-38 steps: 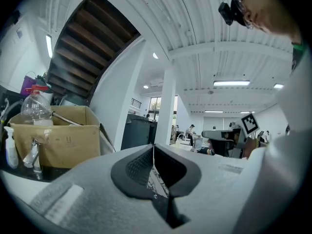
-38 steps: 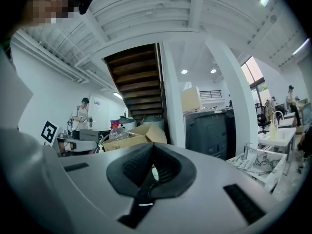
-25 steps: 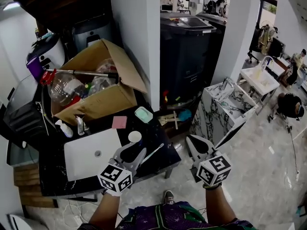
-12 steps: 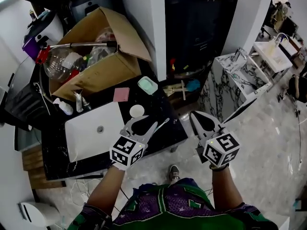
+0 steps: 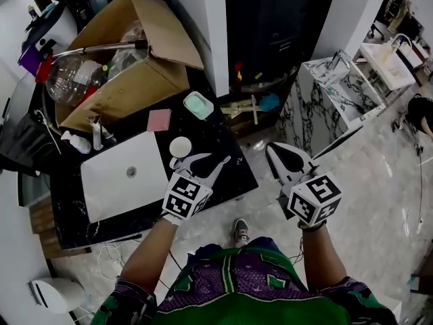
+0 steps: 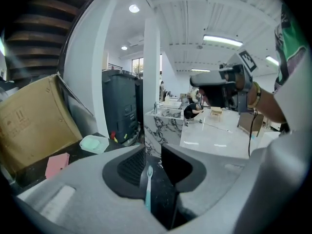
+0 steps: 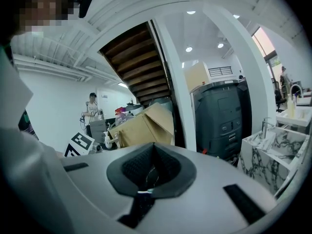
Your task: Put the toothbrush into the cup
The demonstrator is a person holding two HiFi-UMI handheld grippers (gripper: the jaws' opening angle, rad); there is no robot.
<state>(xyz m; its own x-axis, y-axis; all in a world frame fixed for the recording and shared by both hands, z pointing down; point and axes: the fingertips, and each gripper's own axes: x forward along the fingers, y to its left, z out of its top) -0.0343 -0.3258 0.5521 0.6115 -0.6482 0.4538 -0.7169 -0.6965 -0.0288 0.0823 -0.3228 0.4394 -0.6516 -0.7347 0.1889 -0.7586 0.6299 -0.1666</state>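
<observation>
The left tongs (image 6: 152, 155) stand apart and straddle the toothbrush (image 6: 147, 185), which lies flat on the black surface (image 5: 226, 137) between the 2 pads, close to one pad but apparently not clamped. The right tongs (image 7: 151, 162) are closed together on nothing, out past the surface's edge. Nothing of the task looks done yet: the grasp, the lift and the drop into the white cup (image 5: 180, 146), which stands just beside the left tongs, are all left.
</observation>
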